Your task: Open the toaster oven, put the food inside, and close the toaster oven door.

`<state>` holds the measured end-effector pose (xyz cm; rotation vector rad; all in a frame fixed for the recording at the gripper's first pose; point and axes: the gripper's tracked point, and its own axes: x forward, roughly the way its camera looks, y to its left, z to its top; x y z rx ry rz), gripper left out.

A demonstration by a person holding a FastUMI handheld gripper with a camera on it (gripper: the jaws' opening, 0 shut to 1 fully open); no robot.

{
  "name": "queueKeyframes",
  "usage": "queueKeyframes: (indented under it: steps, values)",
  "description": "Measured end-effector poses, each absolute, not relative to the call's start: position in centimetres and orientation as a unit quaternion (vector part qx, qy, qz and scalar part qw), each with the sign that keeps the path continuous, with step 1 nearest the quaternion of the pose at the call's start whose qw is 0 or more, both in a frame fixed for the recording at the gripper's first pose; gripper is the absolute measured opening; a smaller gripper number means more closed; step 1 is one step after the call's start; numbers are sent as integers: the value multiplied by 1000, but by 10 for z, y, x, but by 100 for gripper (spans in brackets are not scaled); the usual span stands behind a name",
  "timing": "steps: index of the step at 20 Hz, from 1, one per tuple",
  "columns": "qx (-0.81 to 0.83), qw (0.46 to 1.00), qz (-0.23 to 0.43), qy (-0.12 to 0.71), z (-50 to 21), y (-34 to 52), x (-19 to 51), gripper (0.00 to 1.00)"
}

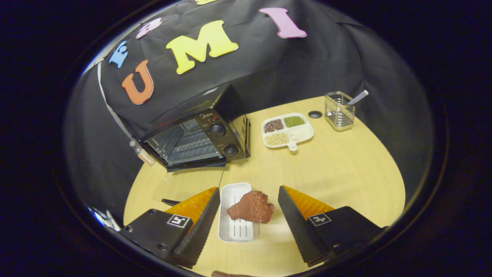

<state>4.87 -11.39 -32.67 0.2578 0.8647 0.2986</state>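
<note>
Wide hand-held gripper [249, 194] flanks white tray [235, 226] holding meat [251, 207] (seemingly overhanging); oven [196, 140] open.

My gripper [249, 200] spread wide around meat [251, 207] and tray [235, 212], bare table [338, 169] ahead, oven [200, 140] door down, mouth unblocked, dish [287, 132] and rack [339, 110] well aside

Gripper [249, 215] low and level, jaws spread wide apart, nothing pressed between them.
</note>
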Motion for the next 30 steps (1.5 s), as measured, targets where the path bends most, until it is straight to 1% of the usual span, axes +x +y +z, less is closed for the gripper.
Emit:
queueKeyframes:
  steps: [1, 2, 3, 4, 5, 6, 7, 8, 10, 14, 15, 19, 20, 21, 23, 24, 27, 30]
  values:
    - [131, 880, 148, 433, -333, -121, 48, 96]
    - [138, 872, 154, 444, -336, -124, 49, 93]
    - [142, 863, 171, 453, -339, -123, 45, 92]
    - [149, 856, 189, 457, -339, -120, 43, 87]
    - [155, 848, 205, 463, -340, -115, 40, 85]
    - [159, 844, 213, 466, -342, -113, 38, 80]
    - [158, 840, 218, 471, -344, -113, 37, 77]
    - [154, 840, 215, 475, -348, -116, 40, 69]
    - [147, 839, 213, 478, -354, -119, 47, 64]
    - [161, 815, 216, 513, -364, -117, 35, 38]
    - [163, 813, 217, 515, -364, -117, 33, 37]
    - [177, 798, 221, 532, -368, -118, 17, 23]
    - [176, 799, 218, 533, -369, -120, 13, 21]
    - [172, 799, 223, 531, -367, -118, 7, 21]
    - [173, 800, 232, 526, -362, -112, -1, 17]
    - [167, 803, 227, 525, -361, -112, -4, 14]
    - [141, 815, 218, 518, -355, -108, -12, 12]
    - [91, 838, 209, 495, -343, -105, -14, 11]
